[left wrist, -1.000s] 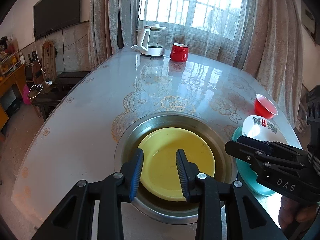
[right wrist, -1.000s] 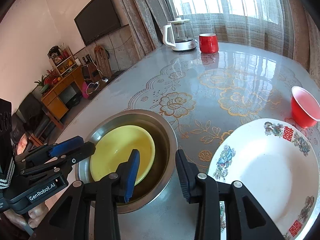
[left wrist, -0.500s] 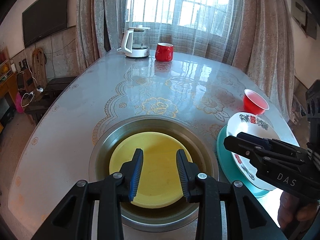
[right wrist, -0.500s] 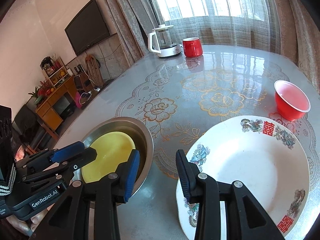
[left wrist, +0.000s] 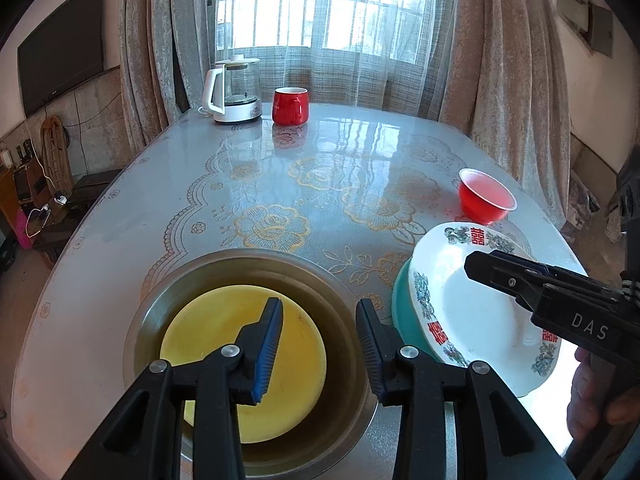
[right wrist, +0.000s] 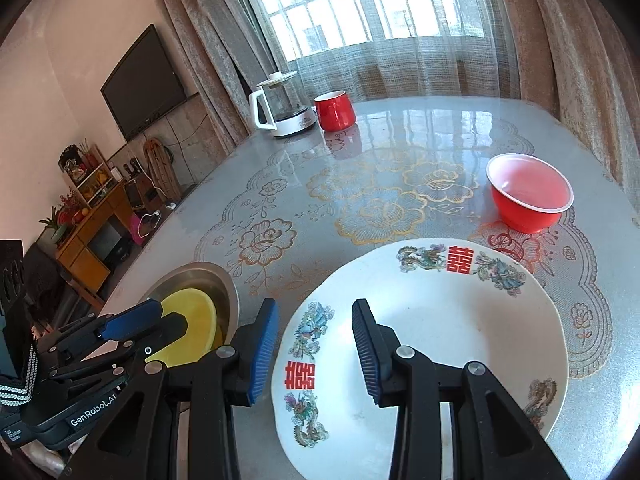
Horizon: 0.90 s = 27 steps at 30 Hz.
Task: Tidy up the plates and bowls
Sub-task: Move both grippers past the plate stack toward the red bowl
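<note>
The yellow plate lay in the steel basin at six o'clock; my left gripper, empty, had just widened, my right gripper gaped empty over the white plate, so nothing was grasped yet.

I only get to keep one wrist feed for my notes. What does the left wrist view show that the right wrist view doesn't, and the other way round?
Only the left wrist view shows the teal dish under the white plate, and a hand holding the right tool.

Only the right wrist view shows the wooden cabinet with shelves by the wall.

Both show the yellow plate in the steel basin, the red bowl, the red mug, the kettle and the TV.
</note>
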Motion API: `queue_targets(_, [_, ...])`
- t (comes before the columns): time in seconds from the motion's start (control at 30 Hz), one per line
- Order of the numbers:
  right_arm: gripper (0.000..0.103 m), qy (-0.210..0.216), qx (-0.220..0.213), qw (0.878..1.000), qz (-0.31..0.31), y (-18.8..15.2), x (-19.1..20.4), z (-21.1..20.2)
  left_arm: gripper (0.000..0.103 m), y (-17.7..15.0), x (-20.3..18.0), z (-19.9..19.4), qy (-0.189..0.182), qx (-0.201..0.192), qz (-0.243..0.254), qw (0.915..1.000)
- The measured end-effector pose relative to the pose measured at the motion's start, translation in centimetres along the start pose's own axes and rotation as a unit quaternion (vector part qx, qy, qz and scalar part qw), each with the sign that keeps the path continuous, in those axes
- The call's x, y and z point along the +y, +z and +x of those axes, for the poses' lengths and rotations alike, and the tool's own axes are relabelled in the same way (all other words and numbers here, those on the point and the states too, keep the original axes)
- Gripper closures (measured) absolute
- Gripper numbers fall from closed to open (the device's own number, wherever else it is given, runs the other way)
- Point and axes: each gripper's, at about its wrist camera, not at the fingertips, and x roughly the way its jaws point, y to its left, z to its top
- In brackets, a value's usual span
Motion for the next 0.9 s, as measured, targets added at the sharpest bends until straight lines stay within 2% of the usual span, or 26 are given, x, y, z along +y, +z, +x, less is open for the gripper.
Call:
queue_targets(0.57, [0.065,-0.055,-0.028,0.993,0.097,0.8,-9.2,-3.1,0.06,2.3,-5.2,2.4,-0.018,0.003,0.042,0.999])
queue_targets(0.9, [0.065,-0.074,-0.027,0.987,0.142,1.0,-13.6,-3.7,0.059,3.4,-7.1,3.8,-0.013,0.015,0.042,0.9989])
